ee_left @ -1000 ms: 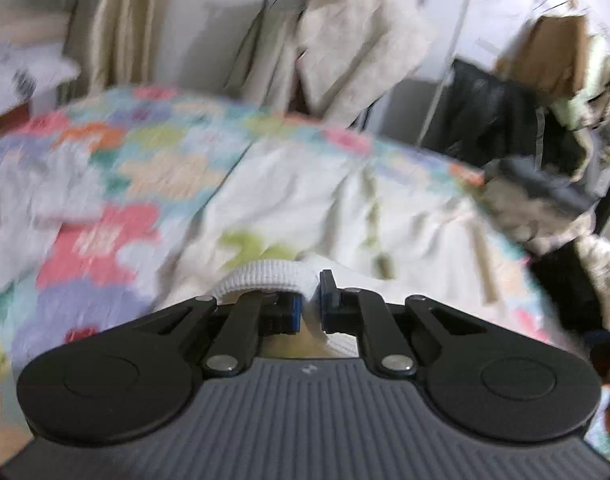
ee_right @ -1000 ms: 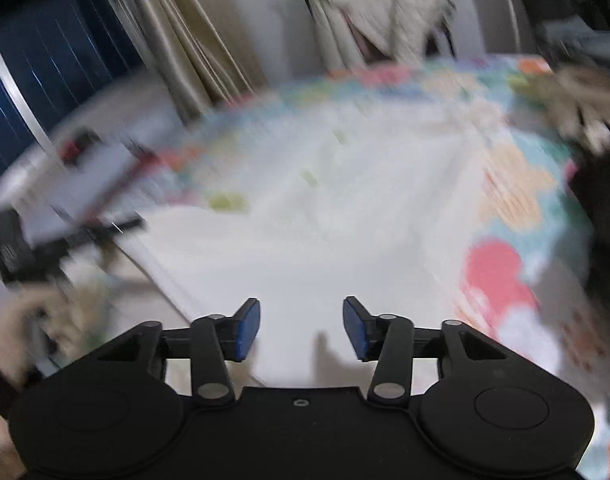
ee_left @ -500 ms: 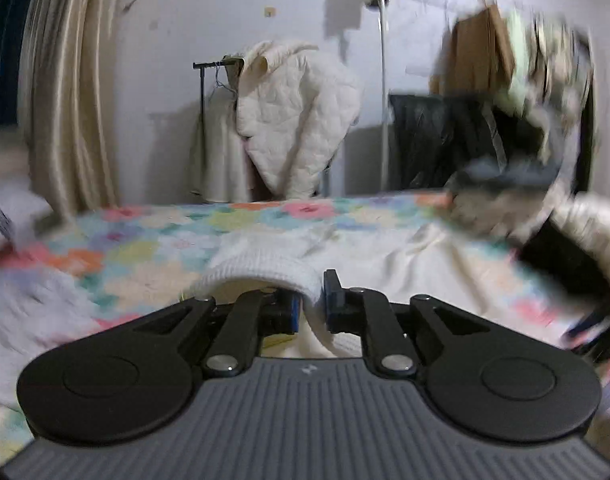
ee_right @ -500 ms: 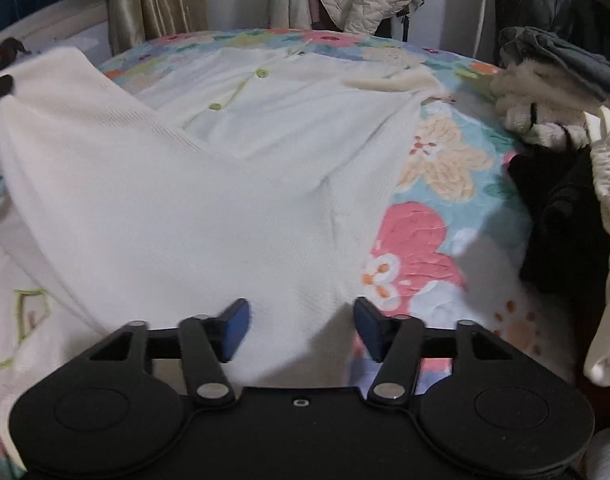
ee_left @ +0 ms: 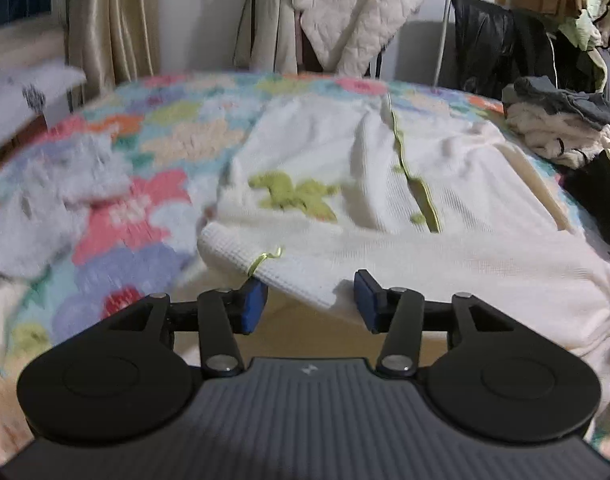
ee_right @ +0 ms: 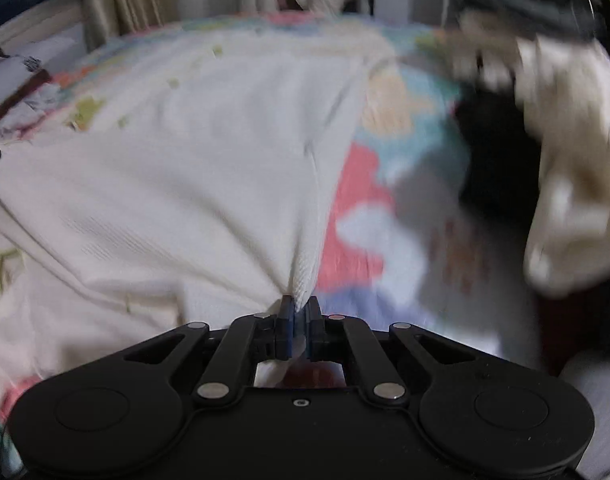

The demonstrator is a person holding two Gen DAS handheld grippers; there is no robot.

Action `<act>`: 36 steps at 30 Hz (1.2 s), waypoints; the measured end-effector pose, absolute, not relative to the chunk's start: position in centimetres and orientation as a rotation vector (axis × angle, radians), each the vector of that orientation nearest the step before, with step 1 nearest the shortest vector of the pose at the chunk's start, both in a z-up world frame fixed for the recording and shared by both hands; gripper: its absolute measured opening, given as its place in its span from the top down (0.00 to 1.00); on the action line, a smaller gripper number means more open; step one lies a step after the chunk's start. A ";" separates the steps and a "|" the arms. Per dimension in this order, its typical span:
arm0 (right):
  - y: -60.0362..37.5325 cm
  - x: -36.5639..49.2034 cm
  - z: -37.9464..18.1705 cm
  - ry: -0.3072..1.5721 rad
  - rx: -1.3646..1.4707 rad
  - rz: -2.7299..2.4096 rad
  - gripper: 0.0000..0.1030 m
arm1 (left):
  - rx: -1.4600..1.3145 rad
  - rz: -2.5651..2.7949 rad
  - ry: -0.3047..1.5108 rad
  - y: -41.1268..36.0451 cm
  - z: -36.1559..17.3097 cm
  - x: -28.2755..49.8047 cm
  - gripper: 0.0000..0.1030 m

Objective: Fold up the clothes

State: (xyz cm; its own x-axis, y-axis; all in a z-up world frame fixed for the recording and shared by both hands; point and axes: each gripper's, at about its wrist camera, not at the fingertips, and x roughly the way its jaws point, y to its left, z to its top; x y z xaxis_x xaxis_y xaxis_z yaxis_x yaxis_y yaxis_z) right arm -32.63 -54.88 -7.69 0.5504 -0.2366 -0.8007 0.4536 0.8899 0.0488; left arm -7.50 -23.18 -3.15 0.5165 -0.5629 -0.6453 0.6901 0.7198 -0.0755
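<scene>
**Sleeve laid across, right corner pinched**

The cream cardigan (ee_left: 445, 184) lies spread on the floral bedspread (ee_left: 145, 216) ahead of both tools. The left gripper (ee_left: 310, 305) stands spread, a ribbed cuff (ee_left: 265, 268) lying loose just beyond its pads. The right gripper (ee_right: 298, 326) is pressed together on 1 corner of knit (fabric bunches into its jaws). Judged: mid-fold; next, carry that corner across evenly.

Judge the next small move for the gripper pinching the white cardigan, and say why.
Probably the right gripper, shut on the white cardigan edge, should carry that edge across the garment toward the green button placket. The left gripper is open with the cuff lying free, so only the right holds cloth.
</scene>
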 end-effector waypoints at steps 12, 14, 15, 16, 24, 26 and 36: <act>-53.9 -31.5 -2.9 0.761 0.251 -0.386 0.54 | 0.113 -0.522 0.858 -19.7 -6.2 -3.5 0.41; -53.1 -30.5 -4.3 0.824 0.212 -0.342 0.54 | 0.113 -0.519 0.861 -19.4 -6.1 -3.5 0.40; -52.8 -30.1 -5.3 0.872 0.184 -0.338 0.55 | 0.116 -0.517 0.858 -19.3 -5.9 -3.6 0.40; -52.6 -29.9 -6.6 0.930 0.146 -0.350 0.56 | 0.118 -0.516 0.855 -19.1 -5.7 -3.7 0.39; -53.2 -34.2 -5.2 0.913 0.160 -0.352 0.55 | 0.227 -0.382 0.768 -15.8 -3.1 -5.6 0.29; -52.5 -35.1 -3.6 0.862 0.146 -0.263 0.55 | 0.265 -0.363 0.787 -14.6 -3.1 -6.0 0.28; -47.4 -32.3 -3.8 0.811 -0.139 0.028 0.34 | -0.030 -0.658 1.128 -13.7 -5.1 -6.4 0.28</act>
State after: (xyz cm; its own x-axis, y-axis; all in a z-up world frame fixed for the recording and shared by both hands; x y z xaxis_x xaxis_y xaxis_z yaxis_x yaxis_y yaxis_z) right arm -32.31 -47.41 -3.83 0.6887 -0.0283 -0.7245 -0.0781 0.9905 -0.1129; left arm -6.44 -13.71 -5.09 0.2624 -0.5004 -0.8251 0.4716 0.8125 -0.3428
